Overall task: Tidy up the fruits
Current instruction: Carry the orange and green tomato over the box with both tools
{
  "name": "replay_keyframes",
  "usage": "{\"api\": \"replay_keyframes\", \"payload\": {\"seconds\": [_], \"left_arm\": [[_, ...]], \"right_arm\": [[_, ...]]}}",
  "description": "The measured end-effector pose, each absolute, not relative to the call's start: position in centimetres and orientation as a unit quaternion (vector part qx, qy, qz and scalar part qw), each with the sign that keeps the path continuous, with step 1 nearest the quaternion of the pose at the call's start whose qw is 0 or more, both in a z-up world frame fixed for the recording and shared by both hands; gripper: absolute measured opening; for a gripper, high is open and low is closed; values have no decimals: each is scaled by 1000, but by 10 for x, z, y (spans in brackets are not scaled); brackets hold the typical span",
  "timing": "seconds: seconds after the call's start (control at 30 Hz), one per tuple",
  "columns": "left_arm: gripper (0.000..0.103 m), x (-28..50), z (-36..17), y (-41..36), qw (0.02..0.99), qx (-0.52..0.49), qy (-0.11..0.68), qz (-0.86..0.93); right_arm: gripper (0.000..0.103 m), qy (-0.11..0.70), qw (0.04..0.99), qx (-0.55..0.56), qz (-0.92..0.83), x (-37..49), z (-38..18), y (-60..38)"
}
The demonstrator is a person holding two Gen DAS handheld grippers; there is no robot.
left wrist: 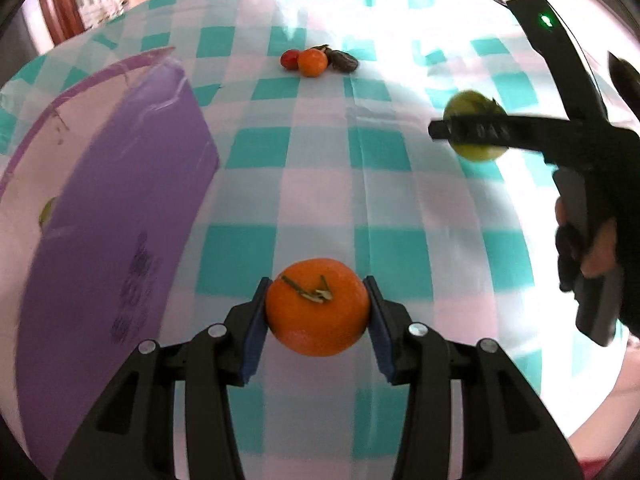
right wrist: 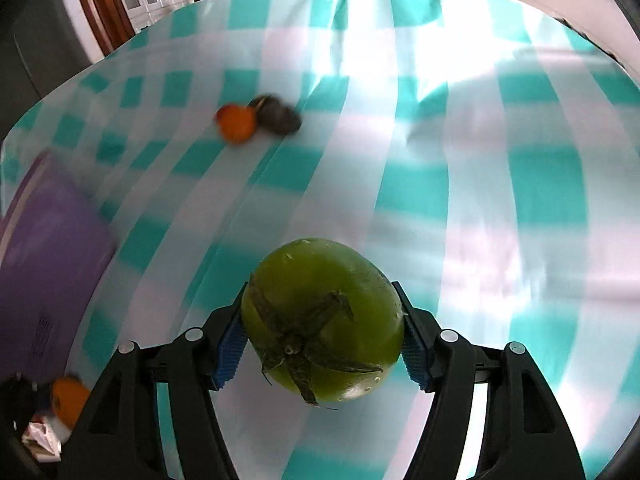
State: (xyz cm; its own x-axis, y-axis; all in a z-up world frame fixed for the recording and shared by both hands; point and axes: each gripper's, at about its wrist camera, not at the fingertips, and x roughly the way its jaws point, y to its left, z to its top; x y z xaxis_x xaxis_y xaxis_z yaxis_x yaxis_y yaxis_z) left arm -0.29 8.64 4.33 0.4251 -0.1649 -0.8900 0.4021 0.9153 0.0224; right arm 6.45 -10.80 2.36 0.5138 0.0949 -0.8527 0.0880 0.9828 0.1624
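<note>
My left gripper (left wrist: 318, 312) is shut on an orange mandarin (left wrist: 318, 328) and holds it above the checked tablecloth. My right gripper (right wrist: 322, 332) is shut on a green tomato (right wrist: 324, 320) with a dark stem star; it also shows in the left wrist view (left wrist: 474, 152) at the right, held in the air. A purple bin (left wrist: 120, 216) stands at the left, with a green fruit (left wrist: 47, 210) inside. At the far middle lie a red fruit (left wrist: 289, 59), another mandarin (left wrist: 312, 62) and dark fruits (left wrist: 343, 62).
The teal and white checked cloth (left wrist: 400, 184) covers the table. The purple bin (right wrist: 44, 248) is at the left in the blurred right wrist view, the far mandarin (right wrist: 237, 123) and dark fruits (right wrist: 280, 118) beyond it. Wooden furniture stands behind the table.
</note>
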Motion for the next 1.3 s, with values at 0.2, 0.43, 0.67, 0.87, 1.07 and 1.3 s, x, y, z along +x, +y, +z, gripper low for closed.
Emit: {"api": "replay_keyframes", "payload": {"seconds": [0.2, 0.43, 0.67, 0.87, 1.07, 1.3], "left_arm": [[45, -49, 57, 95, 833, 147, 492, -209], [45, -75, 77, 99, 831, 174, 464, -252], [45, -95, 99, 98, 831, 187, 435, -291], [46, -107, 113, 93, 835, 193, 410, -313], [46, -103, 136, 109, 858, 166, 382, -301], [46, -92, 167, 168, 895, 106, 353, -251]], "right_arm": [[64, 503, 860, 89, 8, -4, 37, -80], [64, 516, 852, 90, 6, -62, 44, -74], [64, 531, 843, 88, -7, -104, 45, -79], [64, 526, 844, 101, -31, -125, 58, -97], [64, 508, 855, 100, -23, -124, 83, -87], [64, 483, 871, 84, 38, -101, 122, -37]]}}
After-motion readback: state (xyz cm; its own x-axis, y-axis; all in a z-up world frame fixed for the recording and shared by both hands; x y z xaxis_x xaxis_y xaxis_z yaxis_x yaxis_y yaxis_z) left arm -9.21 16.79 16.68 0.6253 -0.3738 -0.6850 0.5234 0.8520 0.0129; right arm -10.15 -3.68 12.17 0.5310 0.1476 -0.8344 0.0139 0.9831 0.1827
